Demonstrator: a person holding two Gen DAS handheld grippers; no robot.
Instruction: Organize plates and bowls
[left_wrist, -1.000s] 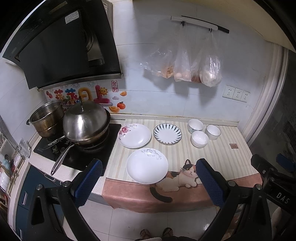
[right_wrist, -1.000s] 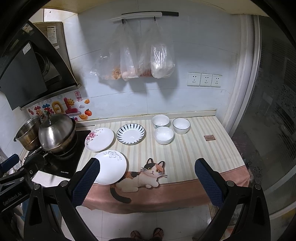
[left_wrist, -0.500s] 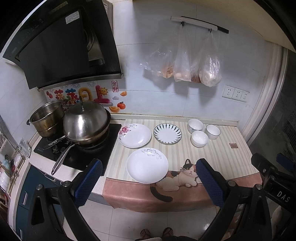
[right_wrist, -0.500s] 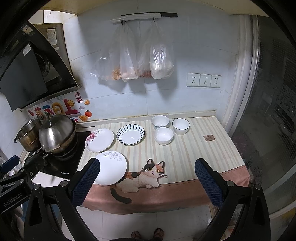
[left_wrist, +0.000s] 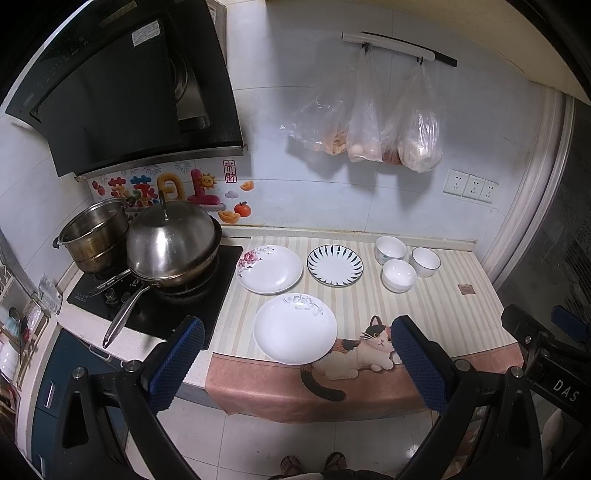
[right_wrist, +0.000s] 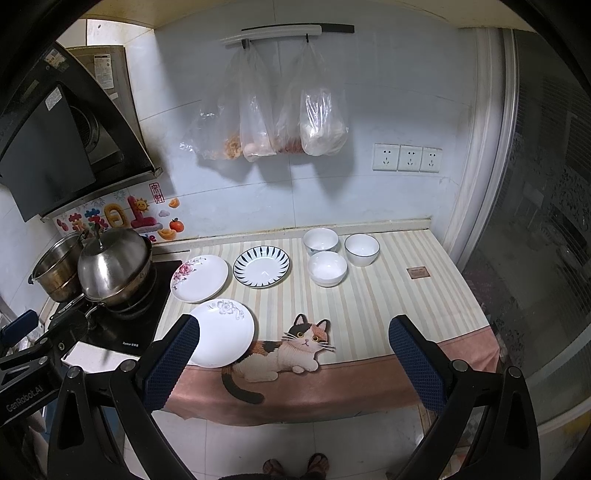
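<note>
Three plates, three bowls sitting untouched on the counter (left_wrist: 436, 314).
Both jaws are hanging spread and empty; the near white plate (left_wrist: 294, 328) is lying straight ahead of the left gripper (left_wrist: 295, 354), nearer than the right gripper (right_wrist: 293, 354).

"GenRobot.AI" on left claw (right_wrist: 26, 397); "DAS" on right claw (left_wrist: 563, 386)

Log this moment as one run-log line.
left gripper: open, empty | right gripper: open, empty | three plates, three bowls: untouched on counter

Three plates (left_wrist: 294, 328) and three bowls (left_wrist: 399, 275) lie unstacked, upright.
</note>
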